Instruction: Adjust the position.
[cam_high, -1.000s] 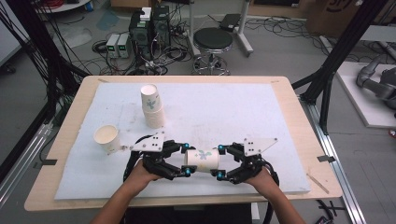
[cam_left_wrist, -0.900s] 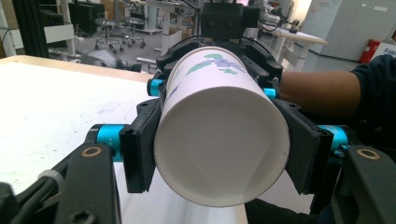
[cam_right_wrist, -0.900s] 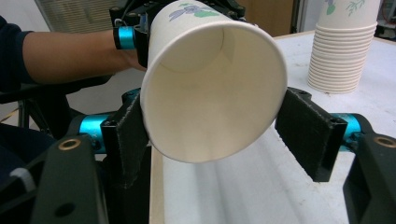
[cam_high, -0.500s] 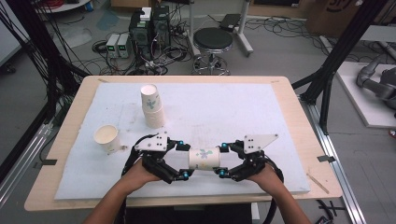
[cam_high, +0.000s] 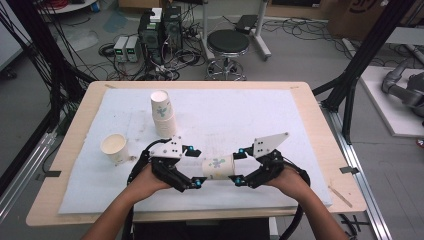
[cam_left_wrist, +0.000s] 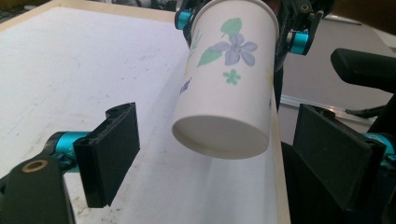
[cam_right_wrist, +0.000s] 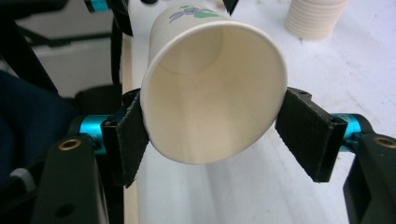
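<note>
A white paper cup with a flower print lies on its side in the air above the front of the white mat. My right gripper is shut on it near the rim, pads pressing both sides of the cup, with the right gripper looking into its mouth. My left gripper faces the cup's base. The left gripper has just been opening its jaws; they stand wide on either side of the base without touching it.
A stack of paper cups stands upright at the mat's middle left, and shows as the stack in the right gripper view. A single upright cup stands left of my left hand. The wooden table's front edge is near.
The left jaws, closed on the cup's base a second ago, have spread apart and let it go. The right gripper has risen slightly with the cup.
</note>
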